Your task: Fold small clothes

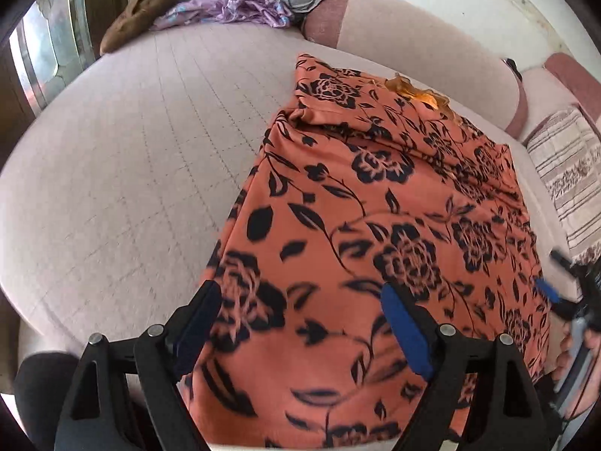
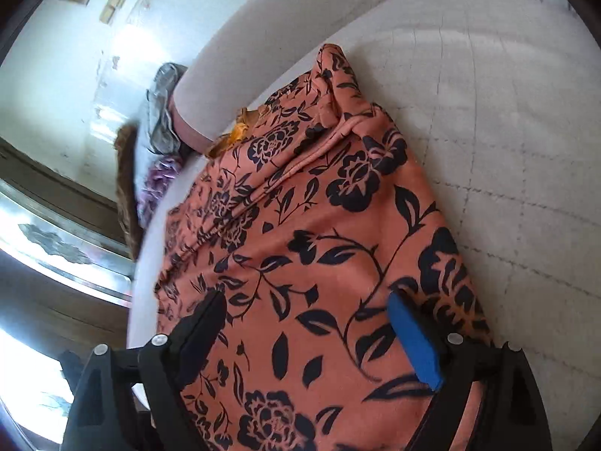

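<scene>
The orange floral garment (image 1: 375, 225) is spread on the quilted sofa seat (image 1: 131, 158), with one fold already laid across its far end, where a crease is seen. Both the left tongs (image 1: 300, 319) and the right tongs (image 2: 308, 330) are held spread apart above the near hem, gripping nothing. Further folds appear to remain, and other clothes (image 1: 240, 9) are heaped at the far end, apparently unfolded.
</scene>
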A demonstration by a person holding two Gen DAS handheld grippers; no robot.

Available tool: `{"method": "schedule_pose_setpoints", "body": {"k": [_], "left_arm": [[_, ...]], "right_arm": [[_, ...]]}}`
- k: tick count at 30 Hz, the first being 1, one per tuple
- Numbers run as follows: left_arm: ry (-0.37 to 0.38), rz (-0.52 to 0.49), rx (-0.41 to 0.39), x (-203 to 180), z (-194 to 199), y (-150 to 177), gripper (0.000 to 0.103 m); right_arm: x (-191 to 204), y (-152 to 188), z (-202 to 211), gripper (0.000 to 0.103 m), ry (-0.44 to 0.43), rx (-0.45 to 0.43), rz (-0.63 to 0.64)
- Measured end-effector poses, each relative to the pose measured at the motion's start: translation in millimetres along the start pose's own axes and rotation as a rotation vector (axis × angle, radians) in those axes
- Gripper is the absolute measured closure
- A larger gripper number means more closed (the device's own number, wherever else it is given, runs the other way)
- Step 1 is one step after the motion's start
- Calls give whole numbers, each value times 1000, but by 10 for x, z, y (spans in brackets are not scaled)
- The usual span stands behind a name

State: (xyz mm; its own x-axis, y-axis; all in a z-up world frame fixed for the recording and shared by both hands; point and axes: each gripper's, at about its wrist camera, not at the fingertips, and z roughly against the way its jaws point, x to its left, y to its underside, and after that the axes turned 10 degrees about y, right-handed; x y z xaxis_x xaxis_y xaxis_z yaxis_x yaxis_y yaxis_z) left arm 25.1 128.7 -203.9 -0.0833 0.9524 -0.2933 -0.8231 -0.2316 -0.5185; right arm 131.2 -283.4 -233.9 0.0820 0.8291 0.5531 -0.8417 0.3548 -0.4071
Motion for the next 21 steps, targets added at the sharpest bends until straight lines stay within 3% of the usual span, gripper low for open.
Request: {"method": "schedule_pose_setpoints", "body": {"k": [4,6,8,12,16,18,21], "left_arm": [[3,-61,10,-145,125,139,16],[-12,-72,15,-169,156,163,16],[-20,-73,4,-168,237,198,16],[5,-40,-32,-114,285,183,16],[-1,31,-42,77,185,216,16],[-13,80,-21,204,117,243,16],[12,94,-50,300,159,268,16]], "right_arm": [[184,20,63,13,-64,-49,45],[181,23,-197,13,14,30,11],[102,34,-174,13,-19,4,-45],[131,76,23,13,-51,-45,-27],[-36,153,-3,14,-40,9,-49],[-3,177,174,13,-29,-15,-27],[-56,225,453,13,-46,-53,-34]]}}
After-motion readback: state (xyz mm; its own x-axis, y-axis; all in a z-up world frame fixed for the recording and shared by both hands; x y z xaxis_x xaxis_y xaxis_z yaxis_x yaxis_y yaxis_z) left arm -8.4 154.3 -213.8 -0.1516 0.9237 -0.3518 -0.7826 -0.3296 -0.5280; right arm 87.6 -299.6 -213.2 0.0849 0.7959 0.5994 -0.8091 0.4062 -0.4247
